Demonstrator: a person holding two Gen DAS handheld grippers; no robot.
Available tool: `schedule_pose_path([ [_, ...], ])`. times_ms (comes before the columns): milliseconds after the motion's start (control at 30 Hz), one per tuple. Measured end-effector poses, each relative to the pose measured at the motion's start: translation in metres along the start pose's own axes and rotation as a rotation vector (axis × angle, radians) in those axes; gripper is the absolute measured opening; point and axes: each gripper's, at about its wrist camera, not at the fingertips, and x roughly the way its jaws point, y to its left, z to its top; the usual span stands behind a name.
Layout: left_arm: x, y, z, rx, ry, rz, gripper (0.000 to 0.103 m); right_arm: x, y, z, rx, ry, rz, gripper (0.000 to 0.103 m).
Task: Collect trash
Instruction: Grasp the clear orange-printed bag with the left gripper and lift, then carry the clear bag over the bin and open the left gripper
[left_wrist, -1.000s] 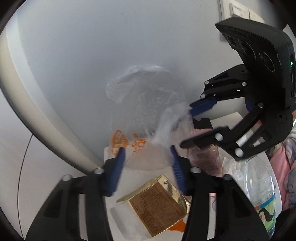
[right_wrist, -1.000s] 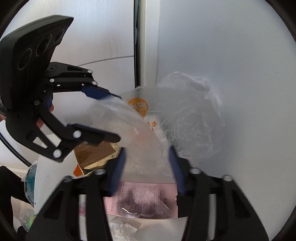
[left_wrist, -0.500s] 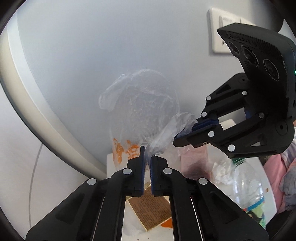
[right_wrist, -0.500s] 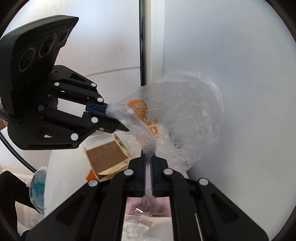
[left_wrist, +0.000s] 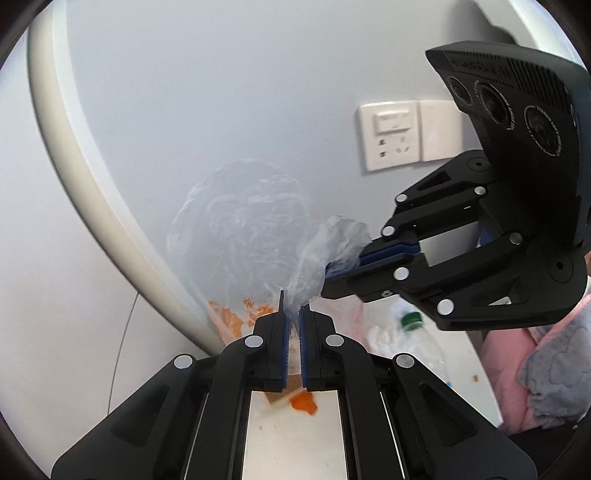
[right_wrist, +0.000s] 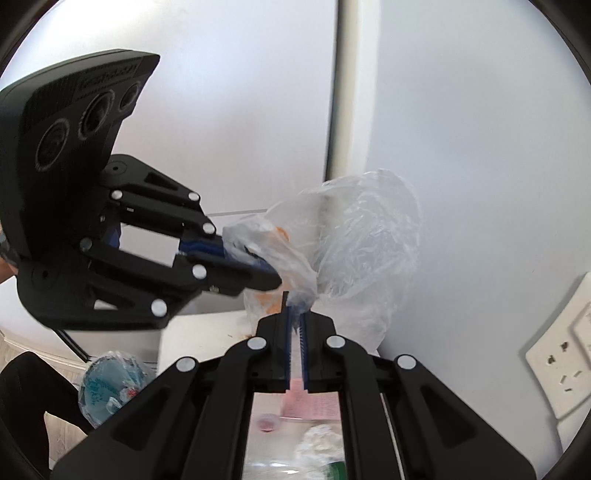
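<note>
Facing a grey wall with a socket plate (left_wrist: 392, 135) above the white desk (left_wrist: 291, 435), your left gripper (left_wrist: 292, 325) and right gripper (right_wrist: 295, 325) jaws each pinch the clear plastic bag (left_wrist: 240, 236), ballooning ahead.

1. A pale grey-white wall (left_wrist: 229, 110) fills the view straight ahead, evenly lit and soft in tone.
2. On it sits a white switch-and-socket plate (left_wrist: 391, 134), and the right wrist view shows the same sort of socket plate (right_wrist: 561, 365) low at its right edge.
3. A cream door or window frame (left_wrist: 70, 155) curves down the left side here, bent by the lens.
4. From the right wrist camera, a white vertical post (right_wrist: 351, 92) splits the wall from a bright white panel (right_wrist: 221, 110).
5. Below, a white worktop (left_wrist: 291, 439) meets the wall.
6. Far right, pink and grey fabric (left_wrist: 546, 373) lies bunched up.
7. Low left, a strip of grey wood-look floor (right_wrist: 62, 432).
</note>
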Motion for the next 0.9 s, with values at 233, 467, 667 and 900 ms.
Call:
schedule_pose_path([
  [233,-0.057,-0.010,-0.024,-0.041,-0.012,0.047,0.003,-0.026,0.049,-0.002,-0.042,-0.021,0.042,0.006],
  [467,-0.093,-0.023,-0.073,-0.122,0.012,0.074,0.003,-0.021,0.096,-0.020,-0.036,-0.003,0.134,0.006],
  [667,-0.119,-0.030,-0.132,-0.208,0.054,0.097,0.003,-0.001,0.149,-0.047,-0.006,0.037,0.229,0.006],
  [900,-0.144,-0.031,-0.206,-0.297,0.134,0.139,0.003,0.037,0.213,-0.074,0.009,0.109,0.347,0.006],
])
